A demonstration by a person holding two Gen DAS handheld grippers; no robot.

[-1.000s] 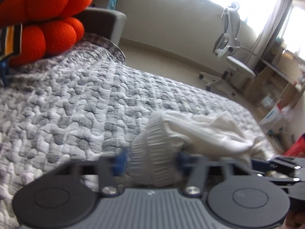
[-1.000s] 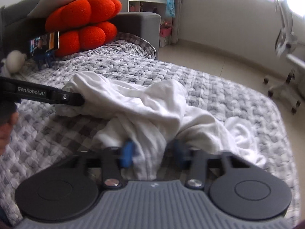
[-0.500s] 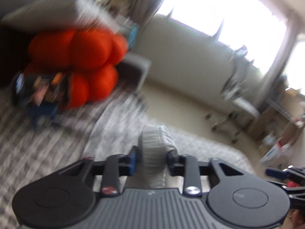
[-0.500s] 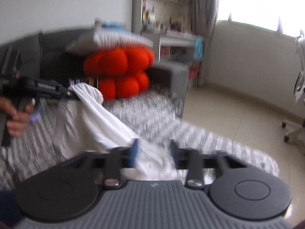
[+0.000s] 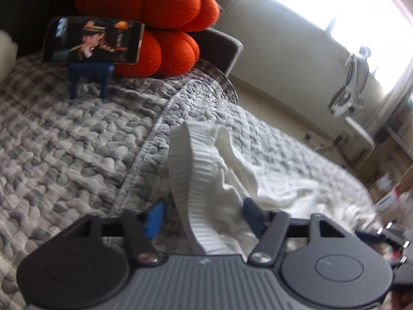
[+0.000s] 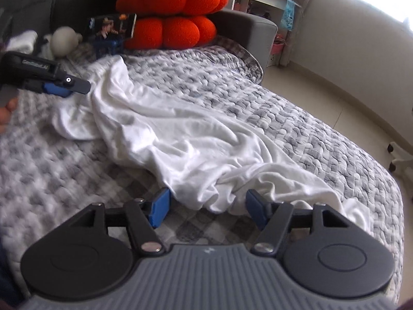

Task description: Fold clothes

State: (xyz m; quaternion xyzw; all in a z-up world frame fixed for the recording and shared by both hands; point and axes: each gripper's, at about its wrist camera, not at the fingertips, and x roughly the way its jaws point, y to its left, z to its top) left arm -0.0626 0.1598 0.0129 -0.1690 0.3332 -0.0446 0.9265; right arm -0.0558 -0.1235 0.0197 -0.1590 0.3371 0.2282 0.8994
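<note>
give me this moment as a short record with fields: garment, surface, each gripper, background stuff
garment: crumpled white cotton garment with a ribbed band, lying on the bed
surface: grey-and-white quilted bedspread
left gripper: jaws open and just been opening, ribbed band between them, not pinched
right gripper: jaws open and just been opening, garment edge lying between them
background: orange knotted cushion, phone on a blue stand

Garment (image 6: pixel 180 139) spread on quilt (image 6: pixel 296 118); cushions (image 6: pixel 170 13) behind, phone (image 6: pixel 111 27) left of them.
</note>
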